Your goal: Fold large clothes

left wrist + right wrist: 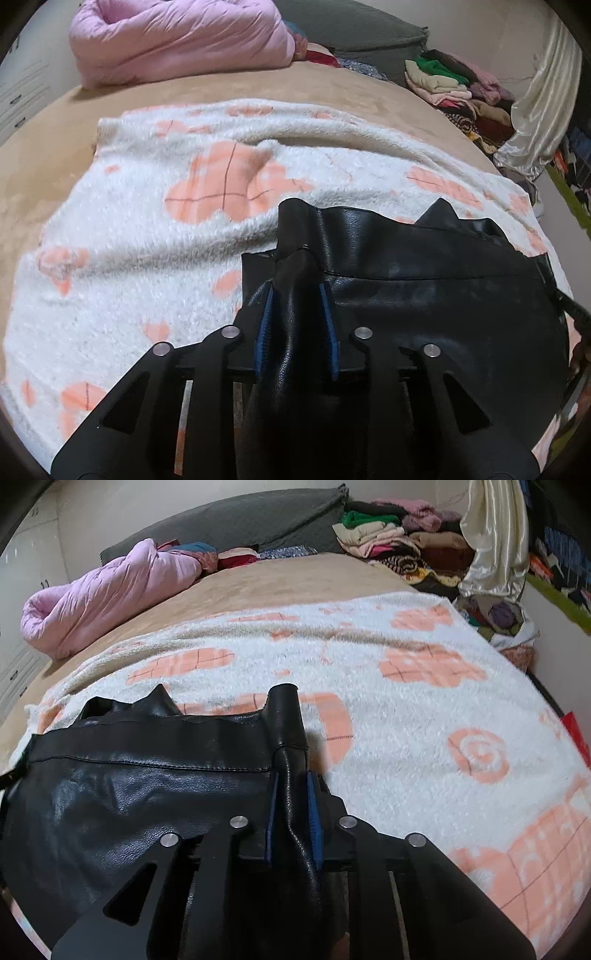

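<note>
A black leather garment (424, 280) lies on a white fleece blanket with pink patches (147, 229) spread over the bed. My left gripper (297, 291) is shut on a bunched fold at the garment's left end, the leather pinched between its blue pads. In the right wrist view the same garment (129, 786) stretches to the left, and my right gripper (291, 779) is shut on a fold at its right end. The blanket (424, 716) shows around it. The garment hangs taut between both grippers, its lower part hidden under them.
A rolled pink quilt (177, 40) lies at the far left of the tan bed cover (332, 88). A grey pillow (240, 524) is at the head. A pile of mixed clothes (399, 542) and a cream satin cloth (495, 535) sit at the far right.
</note>
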Demonstrator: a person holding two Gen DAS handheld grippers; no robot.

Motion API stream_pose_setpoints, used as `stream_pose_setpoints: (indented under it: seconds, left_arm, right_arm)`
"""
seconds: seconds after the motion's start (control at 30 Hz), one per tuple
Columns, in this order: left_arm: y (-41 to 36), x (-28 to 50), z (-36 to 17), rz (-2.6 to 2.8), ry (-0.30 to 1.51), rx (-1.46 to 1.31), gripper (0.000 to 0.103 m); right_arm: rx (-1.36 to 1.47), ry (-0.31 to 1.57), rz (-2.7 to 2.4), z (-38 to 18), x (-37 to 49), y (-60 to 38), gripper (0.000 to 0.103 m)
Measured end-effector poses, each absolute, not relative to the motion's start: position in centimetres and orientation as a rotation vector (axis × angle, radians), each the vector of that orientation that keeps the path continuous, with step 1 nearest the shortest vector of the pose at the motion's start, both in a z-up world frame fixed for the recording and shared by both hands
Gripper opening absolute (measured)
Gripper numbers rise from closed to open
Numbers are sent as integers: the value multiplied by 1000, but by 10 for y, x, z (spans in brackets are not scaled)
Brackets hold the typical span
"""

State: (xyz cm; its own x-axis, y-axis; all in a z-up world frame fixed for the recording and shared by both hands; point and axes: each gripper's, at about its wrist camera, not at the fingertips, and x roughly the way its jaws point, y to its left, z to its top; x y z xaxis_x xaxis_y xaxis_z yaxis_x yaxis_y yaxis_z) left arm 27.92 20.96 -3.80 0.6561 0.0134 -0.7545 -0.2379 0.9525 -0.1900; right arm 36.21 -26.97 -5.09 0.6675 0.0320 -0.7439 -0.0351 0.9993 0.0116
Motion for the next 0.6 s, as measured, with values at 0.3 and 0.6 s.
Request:
stream_pose_setpoints:
  seconds: [0.3, 0.6]
  left_arm:
    - [206, 273, -26, 188, 854, -258, 34]
    - [202, 261, -10, 207, 838, -224, 61]
  right_arm:
    - [35, 844, 40, -45, 354, -273, 29]
    - [112, 846, 26, -32, 334, -291, 61]
